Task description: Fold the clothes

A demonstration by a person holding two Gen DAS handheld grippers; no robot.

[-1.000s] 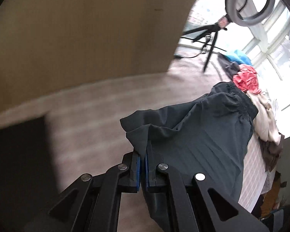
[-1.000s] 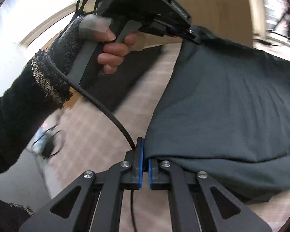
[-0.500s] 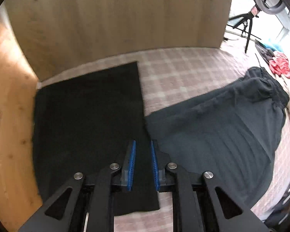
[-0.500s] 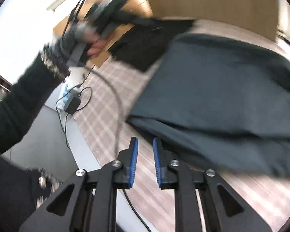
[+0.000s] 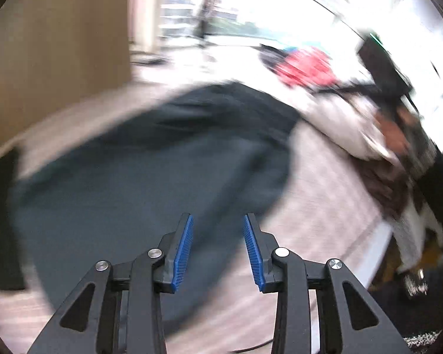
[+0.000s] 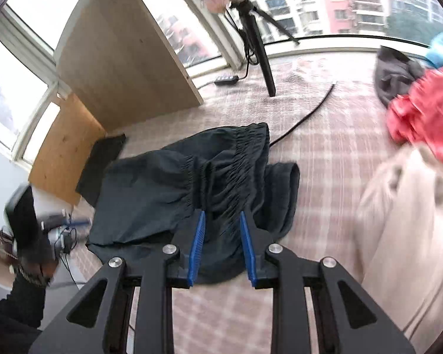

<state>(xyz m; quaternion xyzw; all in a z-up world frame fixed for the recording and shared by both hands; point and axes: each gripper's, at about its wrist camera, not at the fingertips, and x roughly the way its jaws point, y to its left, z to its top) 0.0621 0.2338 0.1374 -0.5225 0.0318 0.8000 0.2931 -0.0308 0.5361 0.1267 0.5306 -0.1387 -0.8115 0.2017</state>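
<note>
Both grippers stand with their blue-padded jaws spread apart and nothing held between them. Seen from its own camera, the right gripper hangs just over the near edge of the dark shorts, its fingertips framing the gathered elastic waistband without clamping it. The shorts lie crumpled on the pink checked bedcover, waistband bunched toward the middle and one leg folded out to the right of it. Beyond the shorts' far left corner lies a flat black cloth, partly tucked under them, against a leaning wooden board. Right of the shorts, well apart, sits a heap of other clothes: a red garment, a cream garment smeared by blur and cut off at the frame edge, and a grey one behind. A tripod leg and a black cable stand beyond the shorts. At the lower left a blurred hand in a dark sleeve grips the other tool.

From the left wrist camera almost everything is motion-blurred. The left gripper hovers above the shorts, which read only as a dark smear; whether the pads touch the fabric cannot be told. The red garment and a streaked hand beyond the shorts are barely legible
</note>
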